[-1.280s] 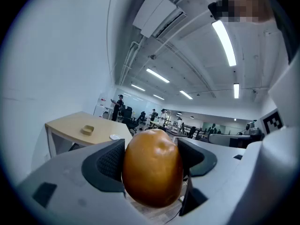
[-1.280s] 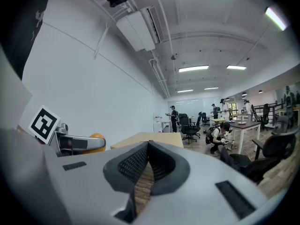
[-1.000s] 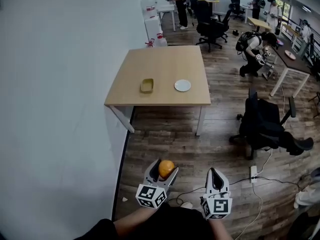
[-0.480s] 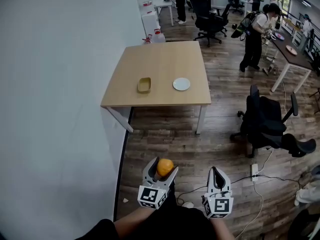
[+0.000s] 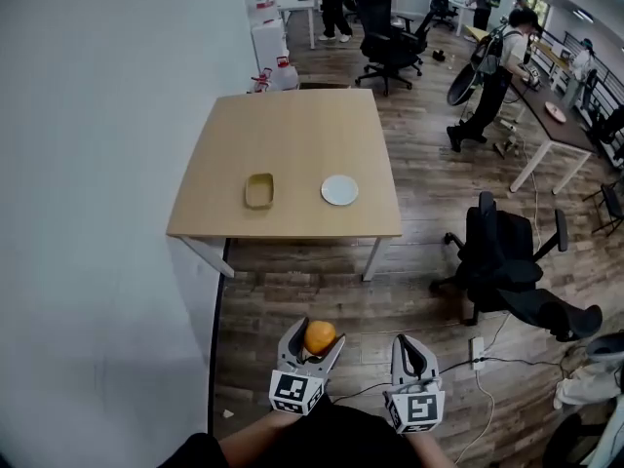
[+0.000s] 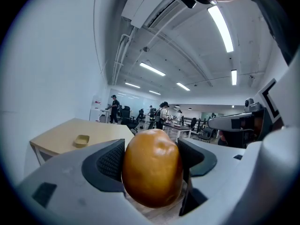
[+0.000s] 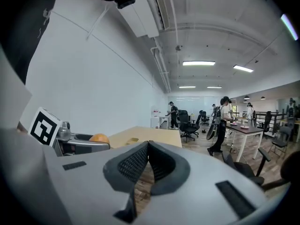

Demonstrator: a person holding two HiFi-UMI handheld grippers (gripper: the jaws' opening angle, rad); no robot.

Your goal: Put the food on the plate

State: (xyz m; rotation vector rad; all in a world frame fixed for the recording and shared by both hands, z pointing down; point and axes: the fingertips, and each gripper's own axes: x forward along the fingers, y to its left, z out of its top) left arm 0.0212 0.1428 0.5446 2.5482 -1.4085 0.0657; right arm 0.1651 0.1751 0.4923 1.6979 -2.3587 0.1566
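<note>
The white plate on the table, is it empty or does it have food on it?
Empty. The white plate looks bare, and the round orange food sits clamped in the left gripper.

the left gripper (image 6: 152, 165) clamps an orange bun (image 6: 152, 168) between its jaws. beyond, a small tan tray (image 6: 82, 140) sits on the wooden table (image 6: 61, 135).

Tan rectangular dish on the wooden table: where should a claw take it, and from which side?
Probably one long wall of the shallow tan rectangular dish, from straight above, one jaw inside and one outside. It lies flat on the light wooden table with a raised rim, so a sideways approach finds little to pinch. The right claw is empty; the left claw holds round orange food.
</note>
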